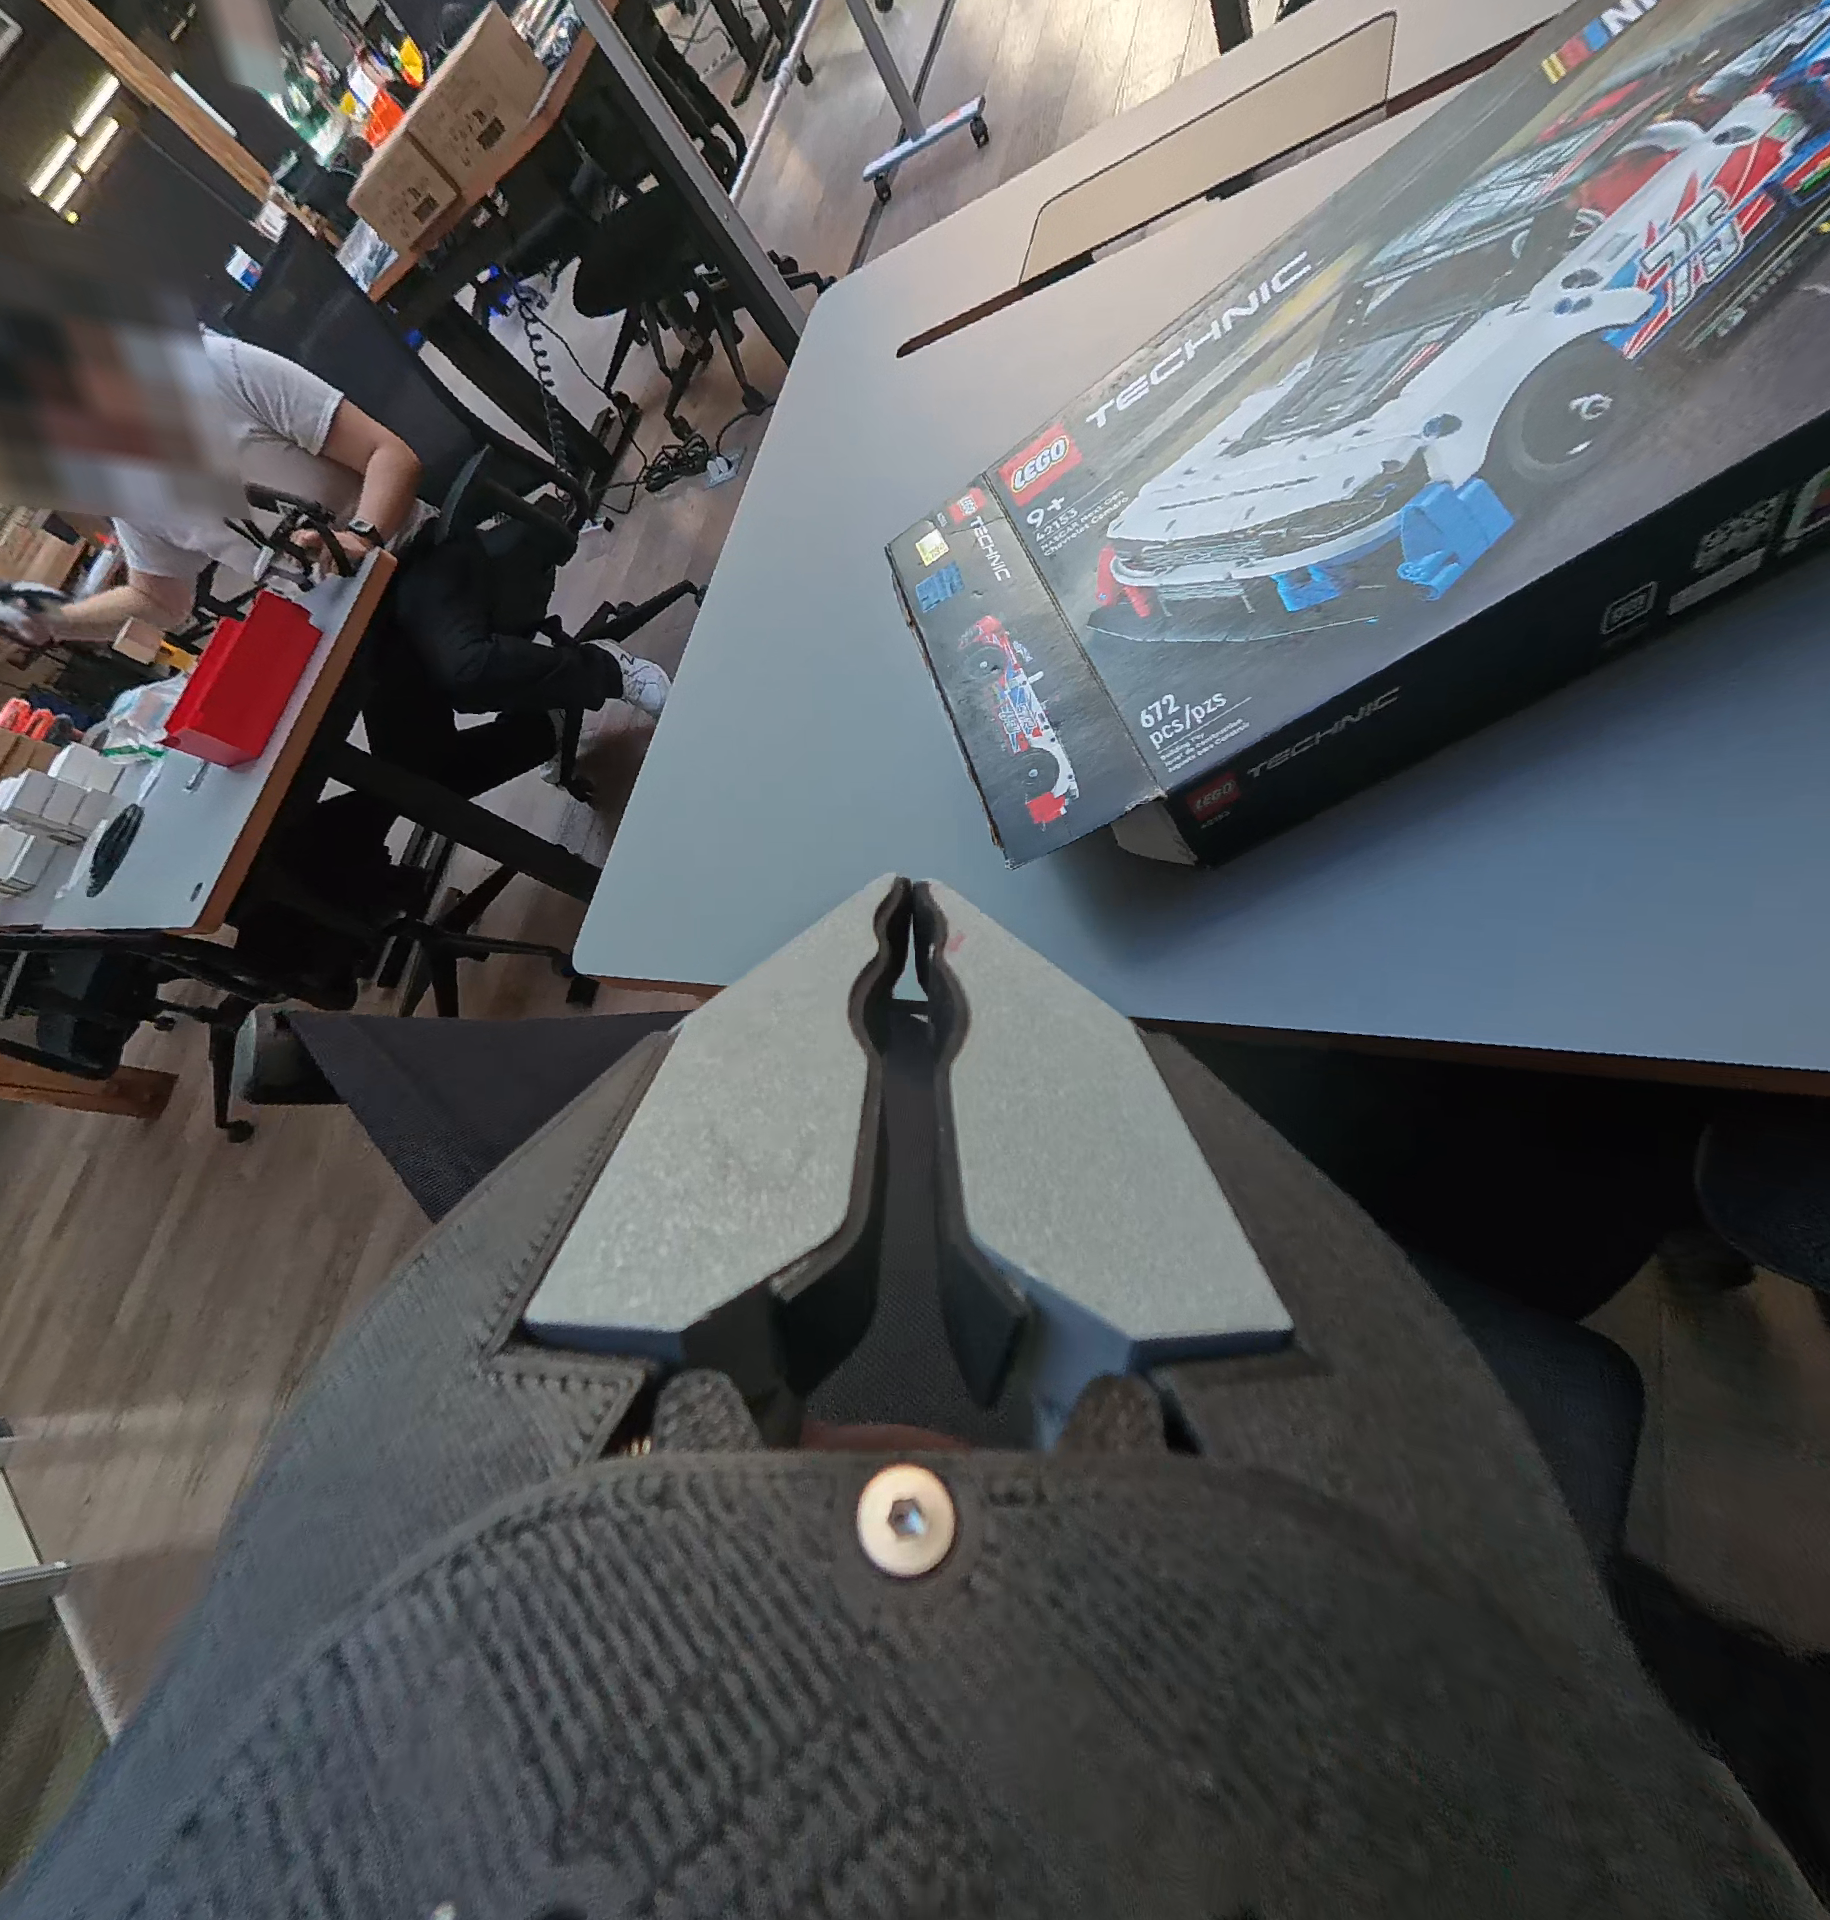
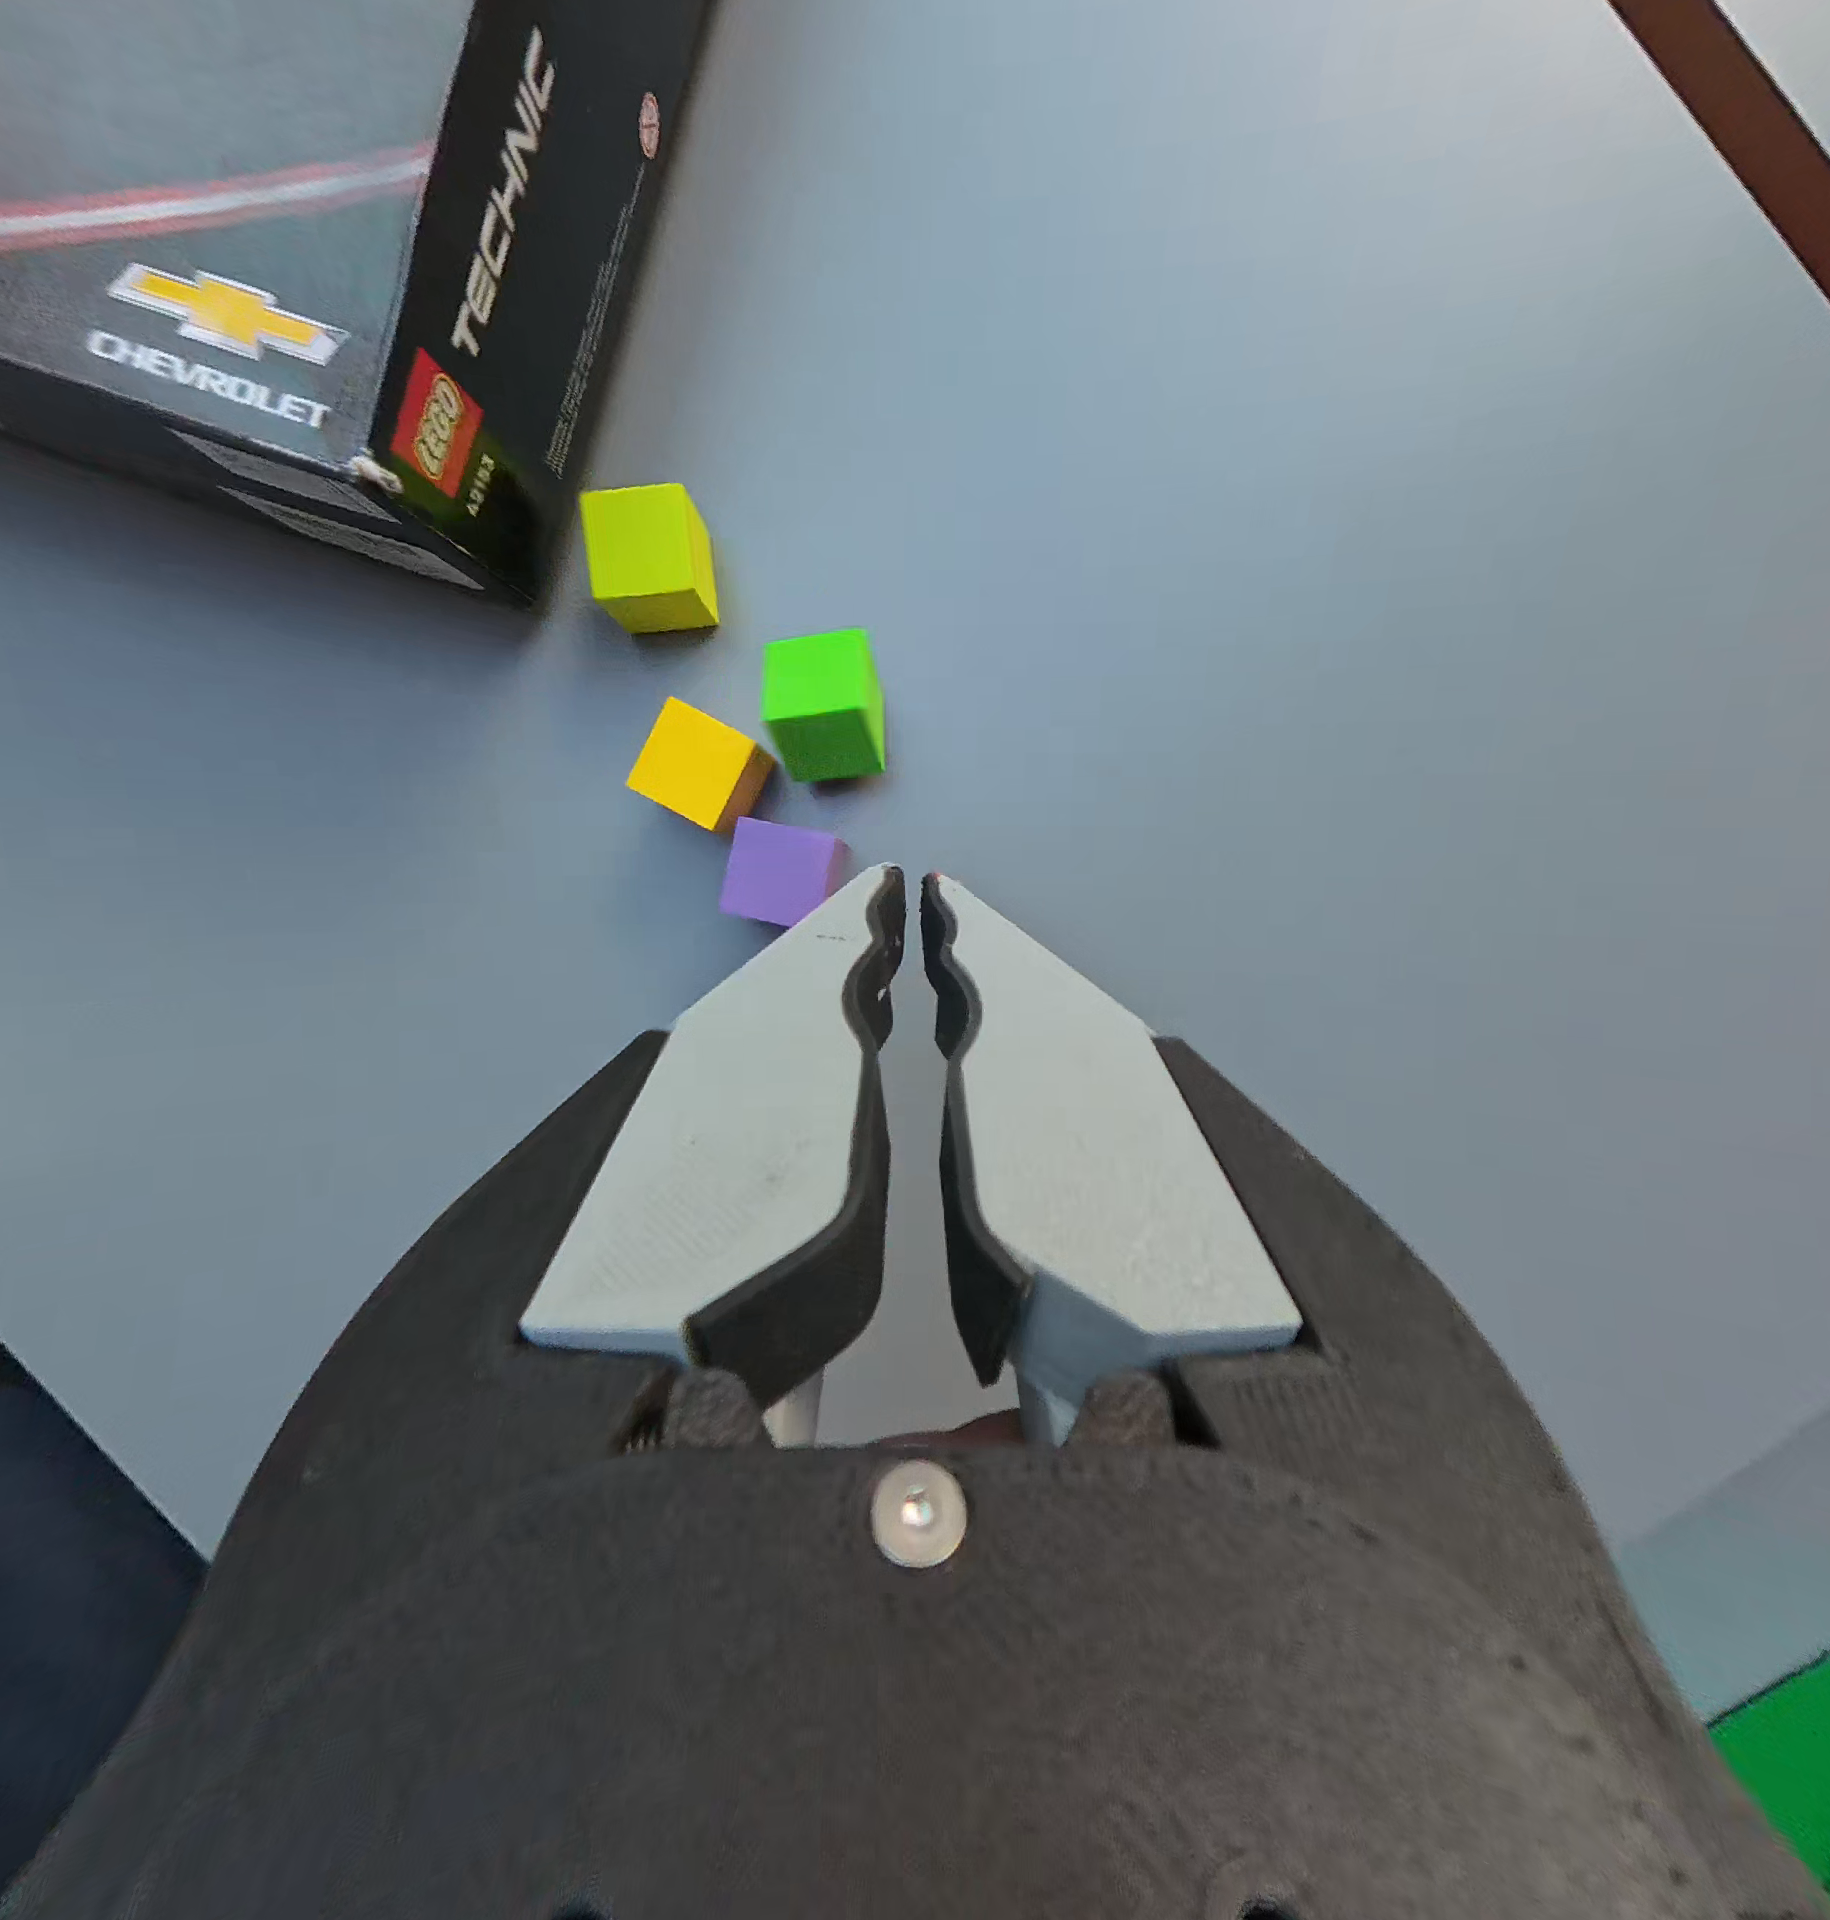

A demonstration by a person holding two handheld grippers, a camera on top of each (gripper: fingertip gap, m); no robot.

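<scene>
Our left gripper (image 1: 909,885) pinched closed on nothing over the grey table (image 1: 786,582) near the toy box (image 1: 1306,540), only our right gripper (image 2: 912,876), fingertips nearly together and bare, shows purple cube (image 2: 776,868) just beside, yellow cube (image 2: 695,762), green cube (image 2: 823,704), lime cube (image 2: 649,556)

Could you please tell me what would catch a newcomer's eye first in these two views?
In the right wrist view, four small coloured cubes stand out on the grey-blue table: a lime-yellow cube, a bright green cube, a yellow cube and a purple cube beside the right claw, which holds nothing. In the left wrist view, a large flat dark cardboard box picturing a white race car dominates the table beyond the closed, empty left claw.
</scene>
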